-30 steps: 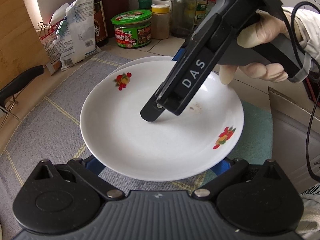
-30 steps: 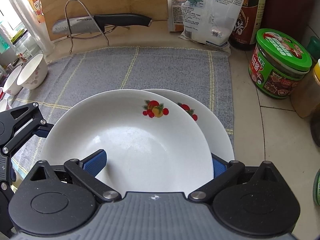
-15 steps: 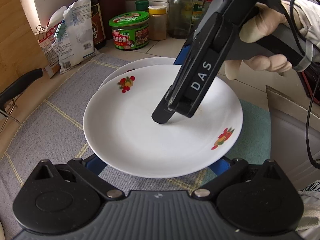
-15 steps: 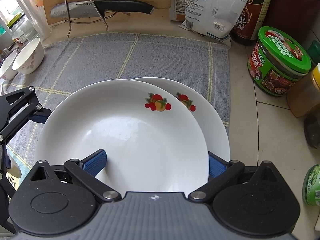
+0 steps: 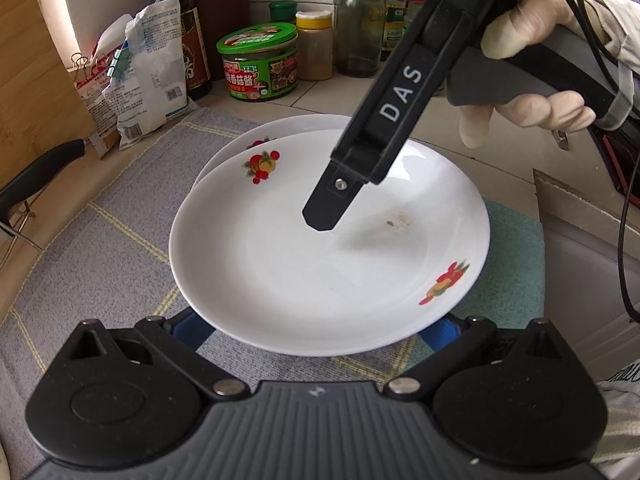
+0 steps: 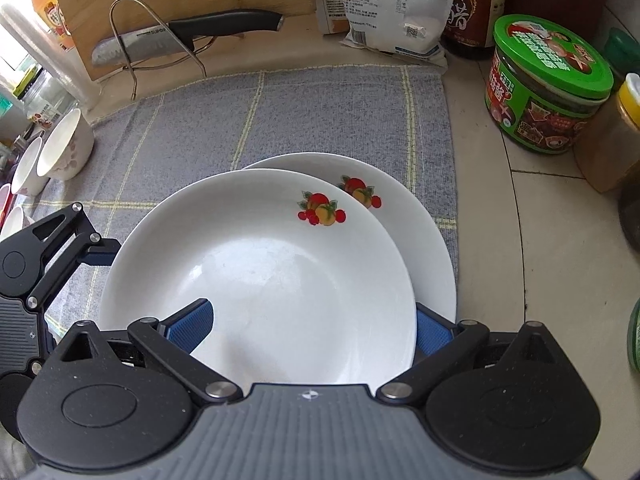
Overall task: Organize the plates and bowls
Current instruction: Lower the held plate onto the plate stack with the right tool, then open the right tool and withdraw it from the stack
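**Stacking the Upper Plate onto Its Twin**

Gripping the near rim of the upper plate, the right gripper has one blue pad above the plate and the other below it, so the tongs appear clenched on the rim. That edge hold probably explains why the plate sits tilted, near edge raised, over the lower plate. The lower plate lies flat on the grey checked cloth, showing only along the far and right side; the two fruit prints sit just beside each other, so the stack looks nearly but not quite aligned.

In the left wrist view, the left gripper stands spread wide, released, its blue pads on either side of the upper plate's near edge, below the rim. Whether they touch the plate I cannot tell. It seems placed to steady or guide the plate, not to carry it. The right gripper reaches in from the far right, held by a gloved hand.

Two small bowls wait at the far left edge of the cloth, so they are likely still to be sorted. A knife rests on a wire stand beyond the cloth, and a green-lidded jar stands to the right, both well apart from the plates.
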{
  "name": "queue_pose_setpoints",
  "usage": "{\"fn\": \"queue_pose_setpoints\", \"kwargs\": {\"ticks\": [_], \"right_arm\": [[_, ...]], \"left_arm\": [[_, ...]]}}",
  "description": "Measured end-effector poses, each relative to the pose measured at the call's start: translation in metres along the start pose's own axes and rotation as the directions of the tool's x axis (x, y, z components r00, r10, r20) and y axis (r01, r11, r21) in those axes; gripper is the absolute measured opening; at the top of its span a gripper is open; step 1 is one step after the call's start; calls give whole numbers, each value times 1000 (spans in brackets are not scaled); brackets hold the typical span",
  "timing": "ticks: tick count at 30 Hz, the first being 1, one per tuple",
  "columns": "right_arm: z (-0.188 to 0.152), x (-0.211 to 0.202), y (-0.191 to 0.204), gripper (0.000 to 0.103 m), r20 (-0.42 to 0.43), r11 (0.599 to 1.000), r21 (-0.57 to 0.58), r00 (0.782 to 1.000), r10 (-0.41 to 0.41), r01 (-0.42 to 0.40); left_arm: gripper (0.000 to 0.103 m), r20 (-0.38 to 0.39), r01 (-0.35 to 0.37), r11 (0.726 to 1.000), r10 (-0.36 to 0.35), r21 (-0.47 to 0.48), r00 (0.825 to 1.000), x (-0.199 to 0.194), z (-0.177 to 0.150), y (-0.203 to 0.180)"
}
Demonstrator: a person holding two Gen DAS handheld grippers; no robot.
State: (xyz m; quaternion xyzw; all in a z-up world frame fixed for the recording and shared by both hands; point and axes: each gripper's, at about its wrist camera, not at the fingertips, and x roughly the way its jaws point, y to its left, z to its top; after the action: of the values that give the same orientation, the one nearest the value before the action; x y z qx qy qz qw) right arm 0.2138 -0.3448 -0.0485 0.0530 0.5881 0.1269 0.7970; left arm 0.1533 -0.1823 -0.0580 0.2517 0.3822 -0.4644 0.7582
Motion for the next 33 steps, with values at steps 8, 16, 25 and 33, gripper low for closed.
{"fn": "queue_pose_setpoints", "kwargs": {"ticks": [8, 16, 25, 33], "right_arm": [[-2, 8, 18, 103, -30, 992, -66, 994, -108, 106], [0, 7, 17, 103, -71, 993, -38, 991, -111, 108], [5, 10, 19, 103, -116, 991, -21, 985, -130, 128], [8, 10, 19, 103, -138, 991, -3, 982, -131, 132]], "left_arm": [[102, -4, -2, 1000, 2, 6, 1000, 5, -1, 0], [102, -10, 9, 1000, -9, 17, 1000, 7, -2, 2], [102, -3, 8, 1000, -8, 21, 1000, 5, -2, 2], [102, 10, 13, 1000, -13, 19, 1000, -1, -2, 2]]}}
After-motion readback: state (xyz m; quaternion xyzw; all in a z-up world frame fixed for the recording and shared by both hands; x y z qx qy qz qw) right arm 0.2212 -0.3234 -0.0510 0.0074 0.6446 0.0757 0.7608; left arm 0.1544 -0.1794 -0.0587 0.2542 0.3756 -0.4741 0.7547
